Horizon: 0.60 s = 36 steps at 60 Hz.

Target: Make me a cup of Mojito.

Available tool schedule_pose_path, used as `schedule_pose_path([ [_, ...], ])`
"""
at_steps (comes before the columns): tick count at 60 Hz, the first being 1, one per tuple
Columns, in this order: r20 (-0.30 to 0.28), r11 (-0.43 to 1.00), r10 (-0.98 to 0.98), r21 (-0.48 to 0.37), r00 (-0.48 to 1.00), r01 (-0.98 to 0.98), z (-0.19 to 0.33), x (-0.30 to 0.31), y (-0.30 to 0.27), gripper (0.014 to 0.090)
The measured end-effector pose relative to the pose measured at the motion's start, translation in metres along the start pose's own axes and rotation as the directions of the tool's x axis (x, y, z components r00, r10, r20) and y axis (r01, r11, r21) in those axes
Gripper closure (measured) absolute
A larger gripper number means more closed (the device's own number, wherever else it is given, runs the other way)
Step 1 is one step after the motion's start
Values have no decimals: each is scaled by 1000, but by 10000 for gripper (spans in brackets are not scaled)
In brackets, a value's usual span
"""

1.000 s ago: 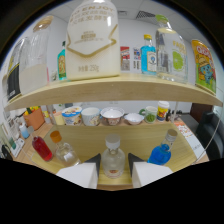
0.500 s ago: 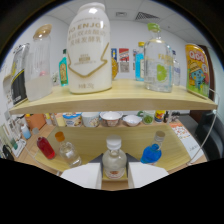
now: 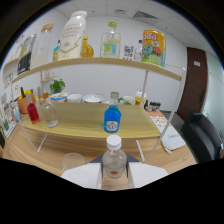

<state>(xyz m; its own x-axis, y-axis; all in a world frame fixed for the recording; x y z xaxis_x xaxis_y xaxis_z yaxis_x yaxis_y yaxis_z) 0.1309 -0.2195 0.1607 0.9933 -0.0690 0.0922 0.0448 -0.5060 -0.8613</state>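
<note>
White gripper point(image 3: 114, 176) clamps a small clear white-capped bottle point(image 3: 114, 159), both fingers pressing it. Blue flask-shaped bottle point(image 3: 112, 119) stands beyond, on the wooden shelf point(image 3: 75, 120).

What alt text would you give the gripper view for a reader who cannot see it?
A clear bottle with a white cap stands between the gripper fingers, held or not unclear. An empty glass sits beside it; beyond, a wooden shelf holds a blue bottle, a red bottle and bowls, with bottles and packages above.
</note>
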Motion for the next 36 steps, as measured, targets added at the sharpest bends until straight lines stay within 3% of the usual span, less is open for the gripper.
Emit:
schedule_pose_path([
  [9,-43,991,-129,-26,991,128,9,5,17,702],
  [17,-123,913,-406,-11,906,408,11,13,6,703],
  [26,-240,645,-745,-22,622,764,10,15,-21,703],
  [36,-314,295,-912,-60,263,953,5,4,-42,701],
])
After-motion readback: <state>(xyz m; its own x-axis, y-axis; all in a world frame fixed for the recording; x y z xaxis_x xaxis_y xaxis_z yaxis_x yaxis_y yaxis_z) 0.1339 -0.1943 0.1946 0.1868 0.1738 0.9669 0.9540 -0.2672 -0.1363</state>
